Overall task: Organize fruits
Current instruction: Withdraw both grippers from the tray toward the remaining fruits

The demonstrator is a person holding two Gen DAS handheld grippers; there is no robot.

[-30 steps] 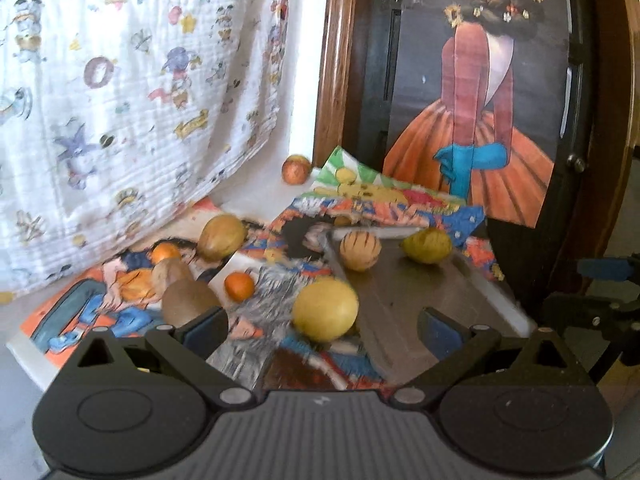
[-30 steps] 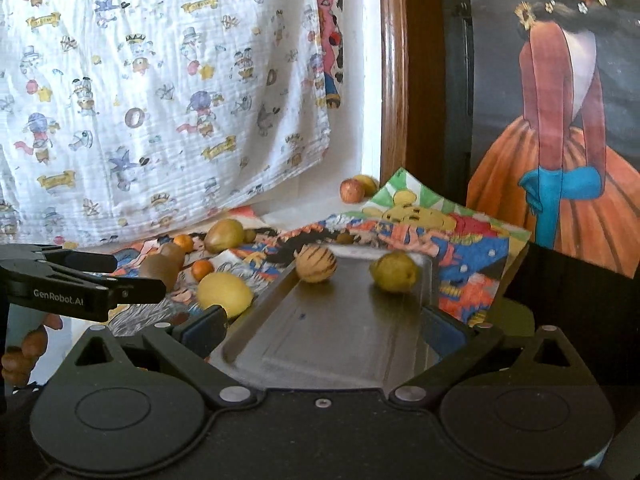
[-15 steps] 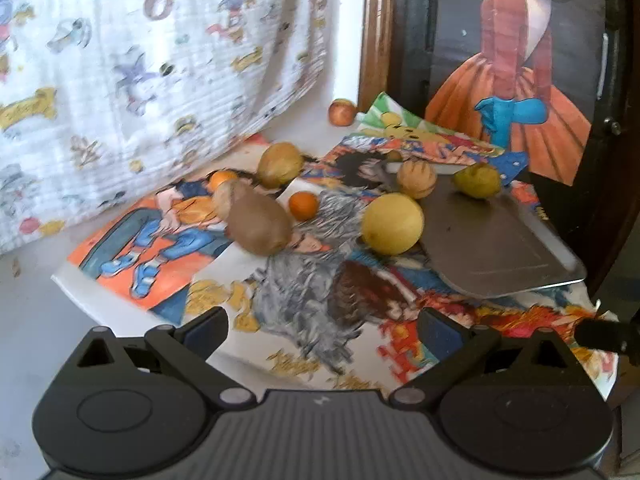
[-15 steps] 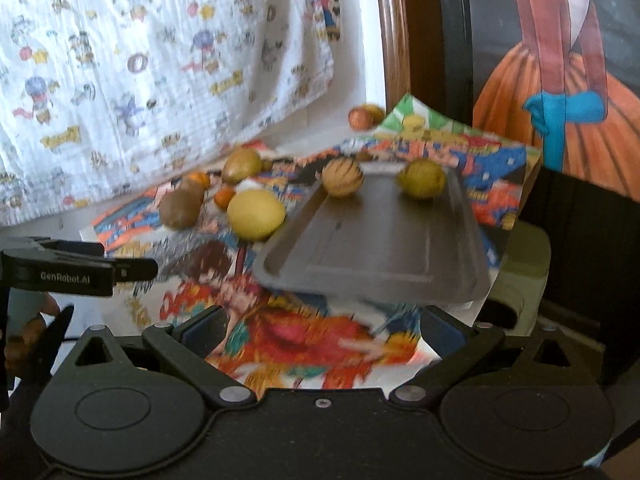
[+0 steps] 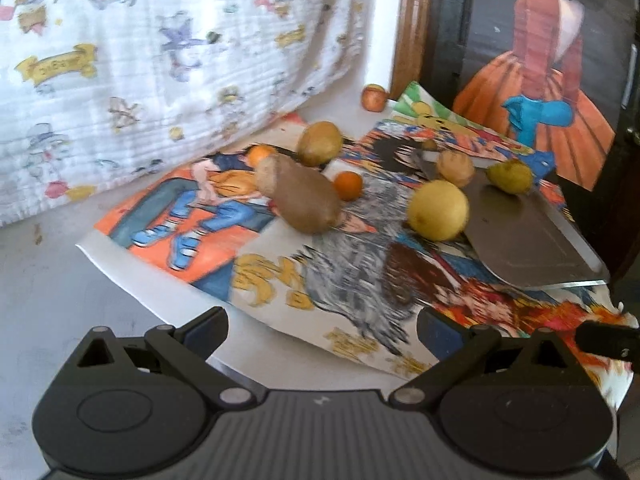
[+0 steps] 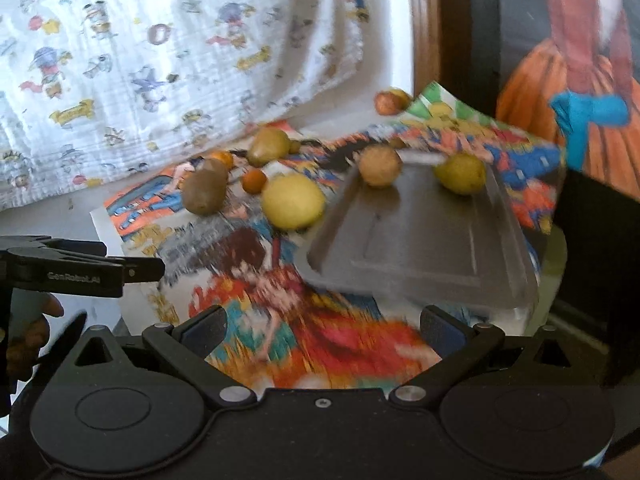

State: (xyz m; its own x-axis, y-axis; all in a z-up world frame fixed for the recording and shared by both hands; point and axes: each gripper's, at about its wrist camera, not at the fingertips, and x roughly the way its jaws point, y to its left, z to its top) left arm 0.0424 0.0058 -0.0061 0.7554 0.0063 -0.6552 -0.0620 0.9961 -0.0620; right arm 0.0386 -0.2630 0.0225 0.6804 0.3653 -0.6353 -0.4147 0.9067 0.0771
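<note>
left gripper (image 5: 322,330) jaws spread wide and empty, right gripper (image 6: 322,330) same, two fruits at the far end of the metal tray (image 6: 432,248), big yellow fruit (image 5: 438,210) right beside it on the cartoon poster (image 5: 224,264)

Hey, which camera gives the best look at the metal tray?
The right wrist view: the metal tray fills the middle, nearly its whole surface visible, though blurred. The left wrist view shows it smaller, at the right edge, seen obliquely.

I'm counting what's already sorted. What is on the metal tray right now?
Two fruits sit at the far end of the tray: a tan ribbed one and a yellow-green one. The rest is bare. What lies under the tray is covered.
</note>
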